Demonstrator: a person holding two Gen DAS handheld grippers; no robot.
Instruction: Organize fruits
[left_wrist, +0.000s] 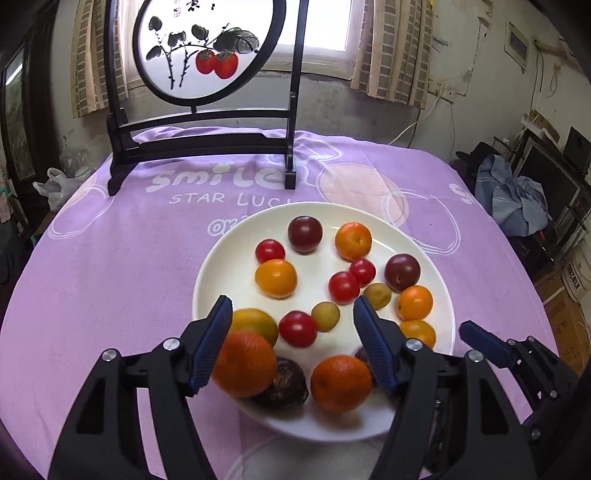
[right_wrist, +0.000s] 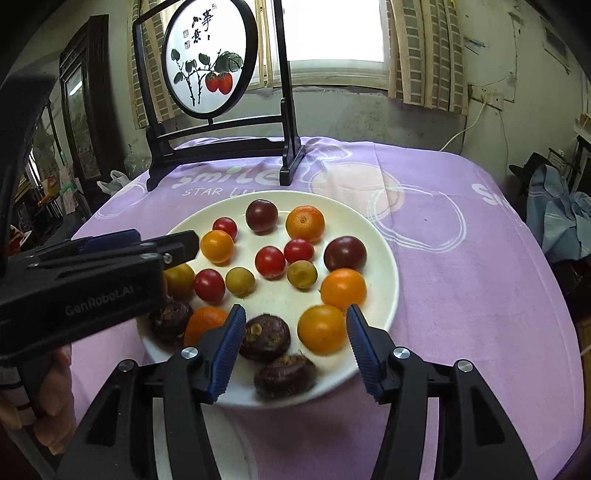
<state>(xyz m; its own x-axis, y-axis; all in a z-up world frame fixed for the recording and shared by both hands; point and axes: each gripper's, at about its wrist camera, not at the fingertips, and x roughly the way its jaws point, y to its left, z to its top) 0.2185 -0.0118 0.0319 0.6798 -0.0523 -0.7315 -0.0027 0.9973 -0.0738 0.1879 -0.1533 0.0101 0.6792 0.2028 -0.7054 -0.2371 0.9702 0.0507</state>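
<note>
A white plate on the purple cloth holds several fruits: oranges, cherry tomatoes, dark plums, small yellow-green fruits and brown water chestnuts. My left gripper stands open over the plate's near side. A large orange lies against its left finger, and a tomato and another orange lie between the fingers, neither gripped. My right gripper is open above a water chestnut and an orange. The left gripper shows from the side there too.
A dark wooden stand with a round painted screen stands on the table's far side behind the plate. The purple cloth covers the round table. A person's hand holds the left gripper's handle.
</note>
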